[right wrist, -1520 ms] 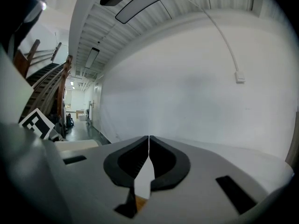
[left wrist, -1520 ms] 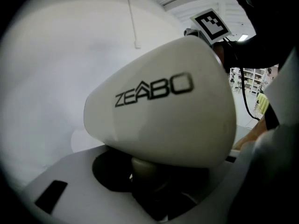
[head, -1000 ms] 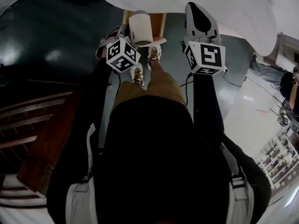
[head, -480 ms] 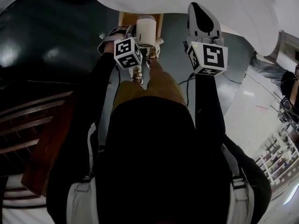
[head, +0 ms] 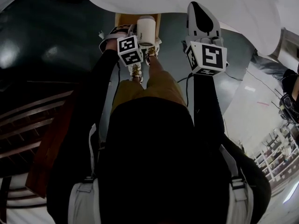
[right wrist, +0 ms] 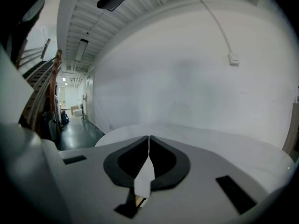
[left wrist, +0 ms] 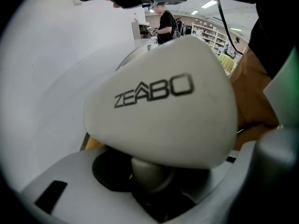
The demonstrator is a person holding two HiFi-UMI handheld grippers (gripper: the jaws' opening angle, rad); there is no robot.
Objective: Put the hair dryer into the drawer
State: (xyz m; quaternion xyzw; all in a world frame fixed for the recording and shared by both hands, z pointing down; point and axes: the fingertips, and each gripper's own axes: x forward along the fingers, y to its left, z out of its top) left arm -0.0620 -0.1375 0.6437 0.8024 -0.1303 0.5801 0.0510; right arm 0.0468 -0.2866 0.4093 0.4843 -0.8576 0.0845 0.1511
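A white round tabletop (head: 196, 3) curves across the top of my head view, over a dark, glossy floor (head: 42, 50). Straight below me are my tan trousers (head: 156, 85) and patterned sneakers (head: 136, 72), with a black cable (head: 187, 85) running on the floor beside them. A wooden stair railing (head: 51, 148) stands at my left. Stocked shelves (head: 280, 164) show far right. In the right gripper view a white wall (right wrist: 187, 78) carries a thin cable down to a small white box (right wrist: 233, 59). In the left gripper view a person in black (left wrist: 166, 22) stands far off.
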